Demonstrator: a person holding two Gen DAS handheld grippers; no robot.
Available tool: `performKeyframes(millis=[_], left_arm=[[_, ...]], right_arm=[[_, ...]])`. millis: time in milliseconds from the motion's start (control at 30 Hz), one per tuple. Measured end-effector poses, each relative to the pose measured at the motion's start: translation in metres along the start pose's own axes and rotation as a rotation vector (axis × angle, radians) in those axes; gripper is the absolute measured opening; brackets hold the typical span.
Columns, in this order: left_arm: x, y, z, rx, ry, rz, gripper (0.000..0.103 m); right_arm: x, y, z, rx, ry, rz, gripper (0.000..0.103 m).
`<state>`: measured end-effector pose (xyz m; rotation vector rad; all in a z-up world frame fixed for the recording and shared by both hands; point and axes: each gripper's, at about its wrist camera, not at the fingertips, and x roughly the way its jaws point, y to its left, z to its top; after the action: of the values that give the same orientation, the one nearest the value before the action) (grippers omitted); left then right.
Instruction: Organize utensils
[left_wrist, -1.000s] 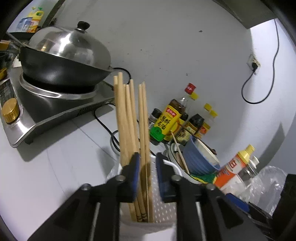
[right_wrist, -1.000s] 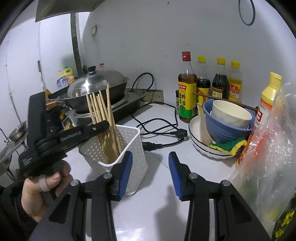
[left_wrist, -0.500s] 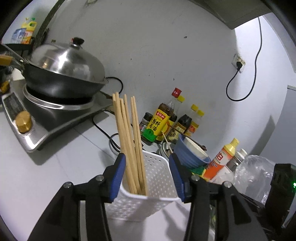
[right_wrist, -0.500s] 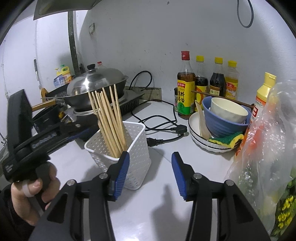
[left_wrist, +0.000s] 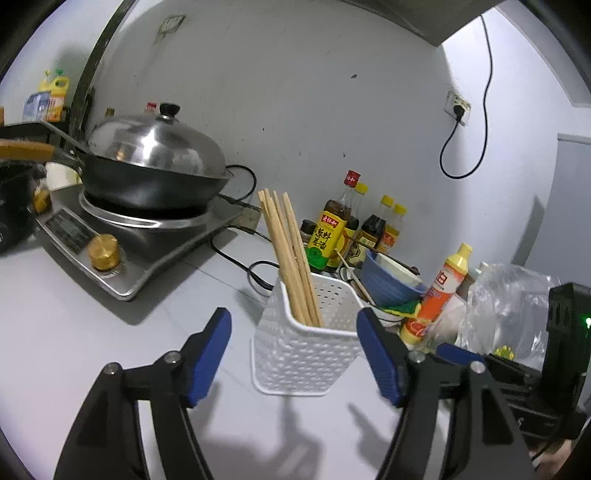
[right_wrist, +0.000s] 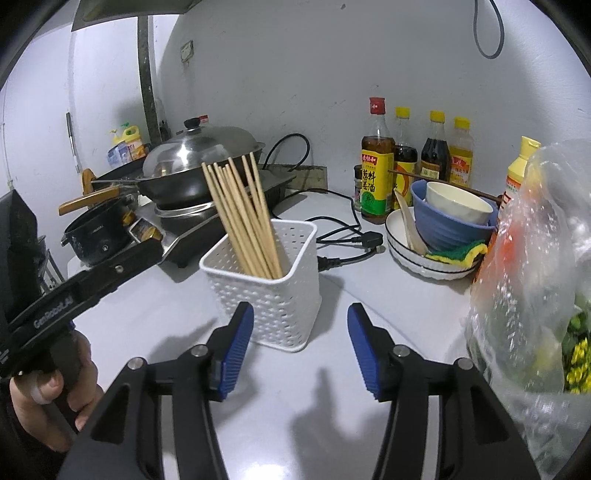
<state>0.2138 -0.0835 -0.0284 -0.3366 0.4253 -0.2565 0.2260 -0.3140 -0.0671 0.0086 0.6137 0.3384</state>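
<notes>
**Back off cleanly from the holder**

The chopsticks (left_wrist: 291, 254) lean inside the white holder (left_wrist: 306, 354), mid-desk near the stove (left_wrist: 122, 236). The left gripper (left_wrist: 293, 356) and right gripper (right_wrist: 301, 349) are both empty, fingers spreading. Retreat without nudging the holder.

Lidded wok (left_wrist: 155, 166) on stove (left_wrist: 122, 236); sauce bottles (right_wrist: 413, 162) behind stacked bowls (right_wrist: 450, 221).

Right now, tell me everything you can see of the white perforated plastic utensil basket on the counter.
The white perforated plastic utensil basket is a squarish tub with rounded corners, a smooth rim and walls dotted with small holes. It stands upright on the pale counter, in front of the silver cooktop. A bundle of light wooden chopsticks stands inside, leaning toward one corner. Nothing else touches it that I can see.
</notes>
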Motion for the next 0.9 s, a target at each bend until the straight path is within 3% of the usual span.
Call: performKeyframes(millis=[133,333,467,600,733,900], left_arm=[[-0.017,-0.001,-0.003,0.063,0.004,0.004,0.075],[-0.037,-0.002,-0.012,0.161,0.081,0.026,0.075],[-0.051,0.001,-0.015,0.189,0.138,-0.016,0.075],[-0.075,-0.002,-0.015,0.245,0.114,-0.028,0.076],[-0.098,-0.005,-0.011,0.286,0.058,-0.022,0.091],[-0.123,0.0,-0.002,0.287,-0.014,0.005,0.096]], right_arm=[[-0.006,0.008,-0.008,0.01,-0.001,-0.007,0.051],[-0.015,0.016,-0.022,0.046,-0.004,-0.022,0.055],[-0.023,0.025,-0.028,0.043,-0.002,-0.031,0.057],[-0.037,0.033,-0.031,0.034,-0.008,-0.05,0.059],[-0.053,0.04,-0.032,0.023,-0.026,-0.067,0.065],[-0.075,0.053,-0.03,-0.008,-0.052,-0.089,0.066]])
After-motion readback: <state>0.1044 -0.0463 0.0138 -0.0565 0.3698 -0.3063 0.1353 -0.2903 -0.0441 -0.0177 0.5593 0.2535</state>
